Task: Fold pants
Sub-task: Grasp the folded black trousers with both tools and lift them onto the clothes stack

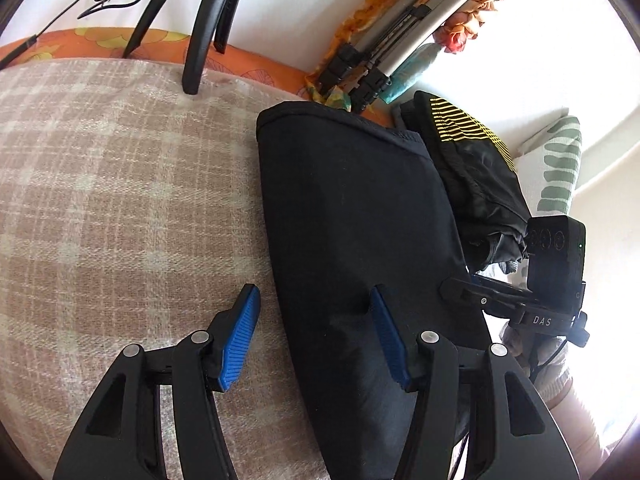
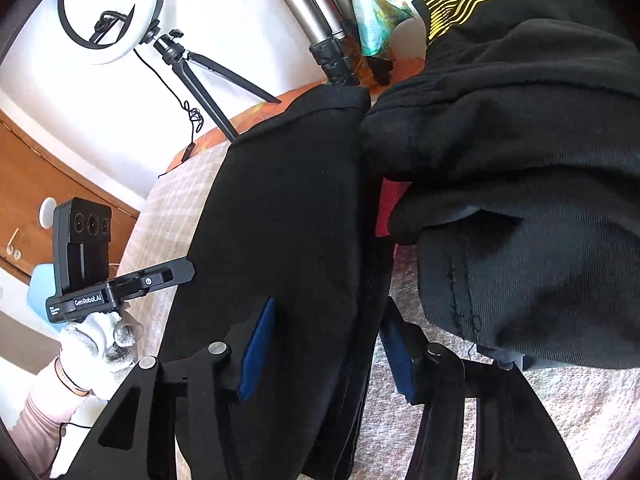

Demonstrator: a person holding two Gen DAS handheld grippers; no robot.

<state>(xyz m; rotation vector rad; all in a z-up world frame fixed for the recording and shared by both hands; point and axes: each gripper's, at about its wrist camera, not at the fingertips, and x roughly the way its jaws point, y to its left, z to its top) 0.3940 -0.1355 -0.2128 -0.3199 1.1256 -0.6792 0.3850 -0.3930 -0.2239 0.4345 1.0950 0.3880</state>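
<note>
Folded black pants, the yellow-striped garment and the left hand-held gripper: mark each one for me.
Folded black pants (image 1: 352,208): left wrist view, middle of the flat top panel.
Yellow-striped garment (image 1: 460,124): left wrist view, on the striped band.
Left hand-held gripper (image 1: 316,336): left wrist view, midway between its blue fingertips.

Folded pants (image 2: 288,216): near end cut off at frame bottom. Red item (image 2: 390,204): mostly buried under dark garment pile (image 2: 520,160), possibly cloth. Ring light (image 2: 68,12): partly cropped.
</note>
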